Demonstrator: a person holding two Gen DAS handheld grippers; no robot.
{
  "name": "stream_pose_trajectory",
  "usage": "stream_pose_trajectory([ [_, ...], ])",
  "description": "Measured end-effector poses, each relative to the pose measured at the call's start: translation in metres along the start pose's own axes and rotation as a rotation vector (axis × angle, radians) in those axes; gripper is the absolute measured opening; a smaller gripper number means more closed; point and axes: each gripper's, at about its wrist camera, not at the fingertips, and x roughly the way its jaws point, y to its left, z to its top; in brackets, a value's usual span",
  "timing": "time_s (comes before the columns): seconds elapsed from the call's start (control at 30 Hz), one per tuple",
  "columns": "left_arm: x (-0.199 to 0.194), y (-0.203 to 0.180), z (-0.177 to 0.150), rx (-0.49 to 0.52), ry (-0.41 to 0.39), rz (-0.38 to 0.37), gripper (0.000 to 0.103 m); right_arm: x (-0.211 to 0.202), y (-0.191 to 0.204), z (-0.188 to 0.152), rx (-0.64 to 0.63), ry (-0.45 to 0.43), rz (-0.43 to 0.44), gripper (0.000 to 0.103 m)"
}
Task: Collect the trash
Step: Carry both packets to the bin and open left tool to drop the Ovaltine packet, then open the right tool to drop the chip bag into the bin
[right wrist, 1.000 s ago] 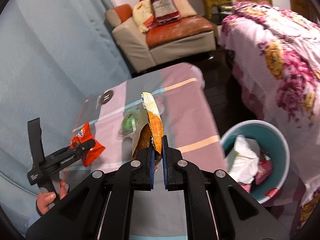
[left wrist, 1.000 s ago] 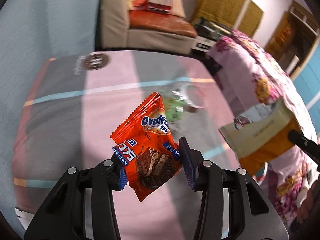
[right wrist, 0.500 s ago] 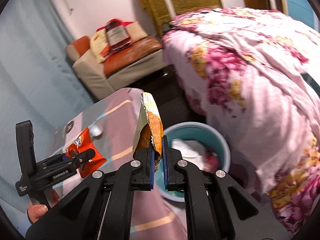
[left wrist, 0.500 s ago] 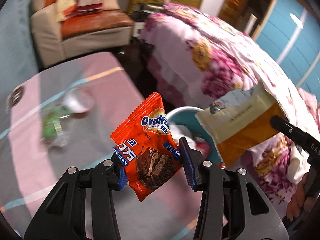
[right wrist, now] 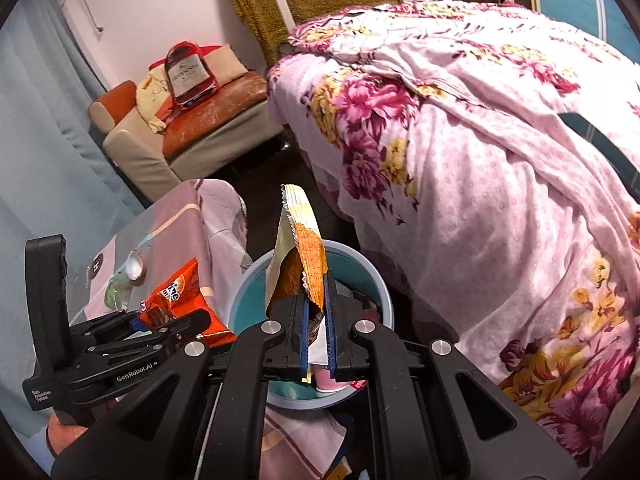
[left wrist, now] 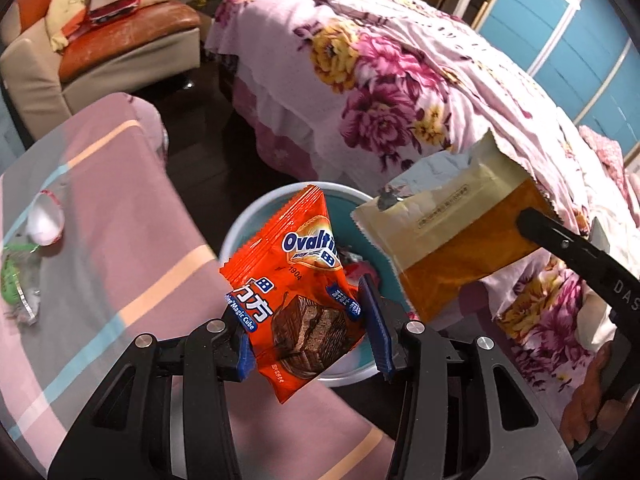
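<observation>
My left gripper (left wrist: 308, 332) is shut on an orange Ovaltine wrapper (left wrist: 296, 280) and holds it above the teal trash bin (left wrist: 240, 232). My right gripper (right wrist: 316, 328) is shut on a cream and orange snack bag (right wrist: 308, 248), also held over the bin (right wrist: 248, 304), which has trash inside. The snack bag shows at the right in the left wrist view (left wrist: 452, 232). The left gripper with the wrapper (right wrist: 180, 296) shows at the left in the right wrist view.
A table with a pink striped cloth (left wrist: 100, 240) stands left of the bin and bears a clear plastic bottle with a green label (left wrist: 20, 272). A bed with a floral cover (left wrist: 400, 72) is right of the bin. A sofa (left wrist: 100, 40) stands behind.
Both grippers swung right from over the table to above the bin, each still holding its wrapper.
</observation>
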Motion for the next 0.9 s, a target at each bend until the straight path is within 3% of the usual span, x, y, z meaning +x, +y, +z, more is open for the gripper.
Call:
stream_pose_trajectory([
  [0.17, 0.009, -0.006, 0.003, 0.010, 0.010, -0.032, 0.050, 0.001, -0.003, 0.003, 0.005, -0.005, -0.017, 0.007],
  [0.23, 0.012, -0.006, 0.003, 0.013, 0.015, -0.040, 0.058, 0.003, -0.002, 0.005, 0.005, -0.004, -0.020, 0.007],
  [0.3, 0.011, -0.006, 0.003, 0.018, 0.005, -0.027, 0.079, 0.004, 0.000, 0.006, 0.001, -0.002, -0.022, 0.007],
  [0.37, 0.009, -0.004, 0.003, 0.022, -0.012, -0.009, 0.084, 0.006, 0.003, 0.007, -0.003, 0.003, -0.022, 0.007],
  [0.6, 0.002, 0.022, -0.002, -0.026, -0.012, 0.018, 0.090, 0.017, 0.016, 0.006, -0.021, 0.027, -0.020, 0.007],
  [0.9, -0.007, 0.061, -0.015, -0.112, -0.003, 0.030, 0.091, 0.033, 0.035, 0.000, -0.044, 0.079, -0.013, 0.007],
])
